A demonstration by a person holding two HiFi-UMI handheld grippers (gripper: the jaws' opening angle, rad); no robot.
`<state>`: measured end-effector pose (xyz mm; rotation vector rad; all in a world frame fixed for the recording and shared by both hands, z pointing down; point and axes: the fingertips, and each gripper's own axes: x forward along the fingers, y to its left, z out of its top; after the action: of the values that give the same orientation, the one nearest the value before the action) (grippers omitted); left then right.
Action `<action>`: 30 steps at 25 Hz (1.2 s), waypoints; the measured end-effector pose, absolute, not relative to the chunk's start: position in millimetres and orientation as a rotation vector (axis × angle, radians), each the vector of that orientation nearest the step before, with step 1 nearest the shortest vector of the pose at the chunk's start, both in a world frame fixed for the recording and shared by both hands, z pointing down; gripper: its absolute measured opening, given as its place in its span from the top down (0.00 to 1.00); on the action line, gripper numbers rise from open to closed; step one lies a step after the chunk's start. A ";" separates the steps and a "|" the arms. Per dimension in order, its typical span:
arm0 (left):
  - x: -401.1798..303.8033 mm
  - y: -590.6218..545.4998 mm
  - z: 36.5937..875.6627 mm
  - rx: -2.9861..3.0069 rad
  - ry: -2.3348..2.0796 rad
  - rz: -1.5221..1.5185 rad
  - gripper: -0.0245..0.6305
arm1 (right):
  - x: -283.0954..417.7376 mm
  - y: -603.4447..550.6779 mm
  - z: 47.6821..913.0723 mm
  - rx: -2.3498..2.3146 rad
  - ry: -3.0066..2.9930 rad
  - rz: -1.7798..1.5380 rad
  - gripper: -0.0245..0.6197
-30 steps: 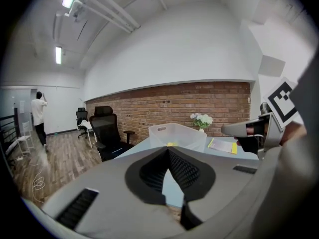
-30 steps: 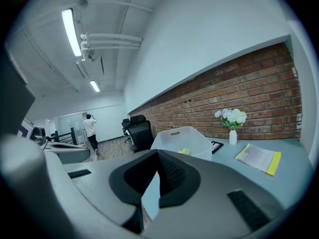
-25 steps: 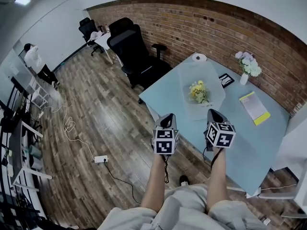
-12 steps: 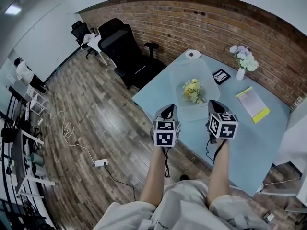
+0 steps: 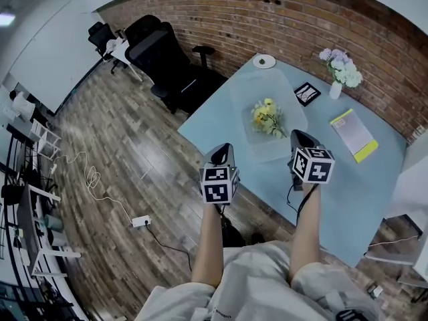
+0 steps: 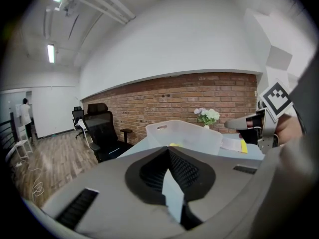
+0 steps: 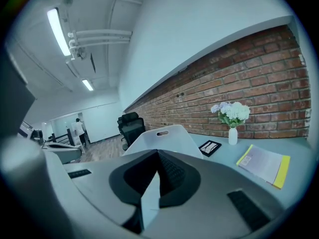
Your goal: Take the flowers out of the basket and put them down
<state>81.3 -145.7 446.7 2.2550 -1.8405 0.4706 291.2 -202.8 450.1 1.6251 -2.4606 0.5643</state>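
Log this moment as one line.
left gripper: shut, empty | right gripper: shut, empty | yellow flower bunch: in translucent plastic basket on pale blue table, untouched

Pale blue bench (image 5: 348, 192) with red brick wall (image 5: 221, 12) running behind it. Black office chair (image 5: 167, 62) just beside bench's far corner, second chair (image 5: 100, 35) farther off. Dark wood plank floor (image 5: 120, 139); white power strip (image 5: 140, 221) well apart from bench. Ceiling tube lights (image 7: 59, 31) overhead.

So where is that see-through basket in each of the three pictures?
Head view: basket, upper middle.
Left gripper view: basket, middle, just above the jaws.
Right gripper view: basket, middle, just above the jaws.
Shared landmark: white vase of flowers at the brick wall, beyond the basket.
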 end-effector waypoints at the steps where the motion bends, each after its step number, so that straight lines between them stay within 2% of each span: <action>1: 72.7 -147.6 448.5 2.242 -1.845 0.479 0.93 | 288.0 -207.1 453.4 1.623 -2.452 0.575 0.92; 9: 34.1 -202.4 453.0 2.231 -1.806 0.464 0.93 | 279.5 -249.3 477.5 1.699 -2.340 0.640 0.92; 15: 54.4 -263.0 457.7 2.293 -1.655 0.395 0.93 | 280.6 -269.0 476.6 1.723 -2.262 0.614 0.92; 30: 98.2 -372.7 464.6 2.438 -1.346 0.450 0.93 | 322.9 -304.5 473.9 1.934 -2.010 0.665 0.92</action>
<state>98.2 -372.7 464.6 2.4379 -1.3462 0.4504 322.9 -304.5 473.9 1.9341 -2.0098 0.6653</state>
